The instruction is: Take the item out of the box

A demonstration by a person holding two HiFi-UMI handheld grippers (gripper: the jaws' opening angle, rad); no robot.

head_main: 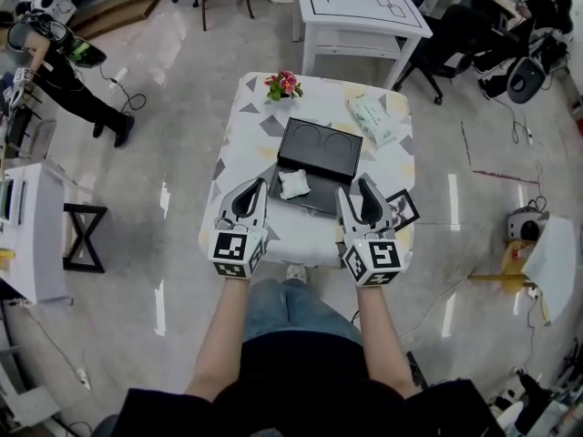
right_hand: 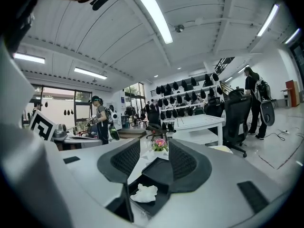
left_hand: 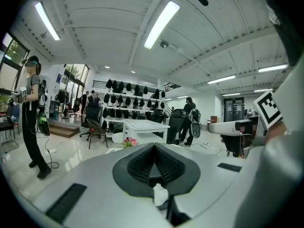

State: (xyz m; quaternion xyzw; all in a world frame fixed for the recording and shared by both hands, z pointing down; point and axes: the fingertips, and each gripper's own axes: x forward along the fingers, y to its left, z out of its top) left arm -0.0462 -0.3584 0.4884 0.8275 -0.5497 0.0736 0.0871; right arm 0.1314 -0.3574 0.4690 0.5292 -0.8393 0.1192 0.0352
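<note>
A black box (head_main: 319,149) stands open on the small cloth-covered table (head_main: 246,121), its lid tipped up at the back. A crumpled white item (head_main: 293,184) lies in the box's low front tray. My left gripper (head_main: 258,188) hovers just left of the tray, shut with nothing between its pads. In the left gripper view the pads meet at the left gripper (left_hand: 154,145), with the white item (left_hand: 160,194) below them. My right gripper (head_main: 357,189) hovers at the tray's right side, open. Through the right gripper (right_hand: 154,148) I see the box (right_hand: 159,171) and the white item (right_hand: 144,193).
A pot of pink flowers (head_main: 284,85) stands at the table's far edge and a white-green packet (head_main: 372,119) lies at its far right. A black-framed card (head_main: 404,209) lies by the right gripper. Beyond are a white table (head_main: 360,12), office chairs and a person (head_main: 64,71).
</note>
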